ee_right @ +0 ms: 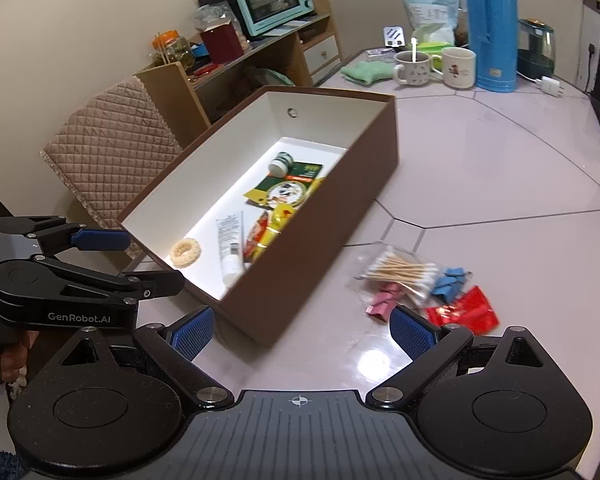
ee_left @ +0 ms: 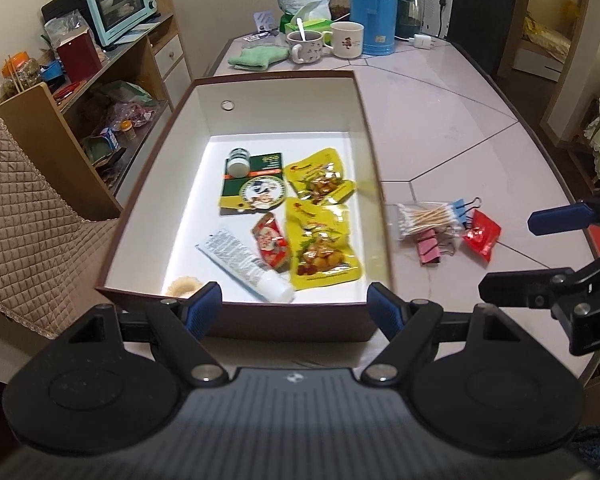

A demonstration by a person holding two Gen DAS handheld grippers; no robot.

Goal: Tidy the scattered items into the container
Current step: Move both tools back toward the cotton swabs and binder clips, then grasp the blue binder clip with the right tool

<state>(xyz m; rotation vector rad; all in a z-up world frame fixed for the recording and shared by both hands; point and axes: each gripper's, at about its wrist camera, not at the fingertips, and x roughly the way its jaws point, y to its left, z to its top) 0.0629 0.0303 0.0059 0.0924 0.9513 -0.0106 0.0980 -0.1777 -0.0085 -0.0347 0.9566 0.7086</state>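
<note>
Both my grippers, left gripper (ee_left: 295, 307) and right gripper (ee_right: 300, 332), tilt down over the surface (ee_right: 480, 168), jaws wide, holding nothing, near the box (ee_left: 260, 320).

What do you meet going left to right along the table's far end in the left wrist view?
Green cloth → cup with spoon → white mug → blue thermos → dark kettle → white plug adapter.

glossy tiled table (ee_right: 480, 168), seemingly cardboard box (ee_right: 320, 208), quilted cloth cover (ee_right: 108, 152)
</note>
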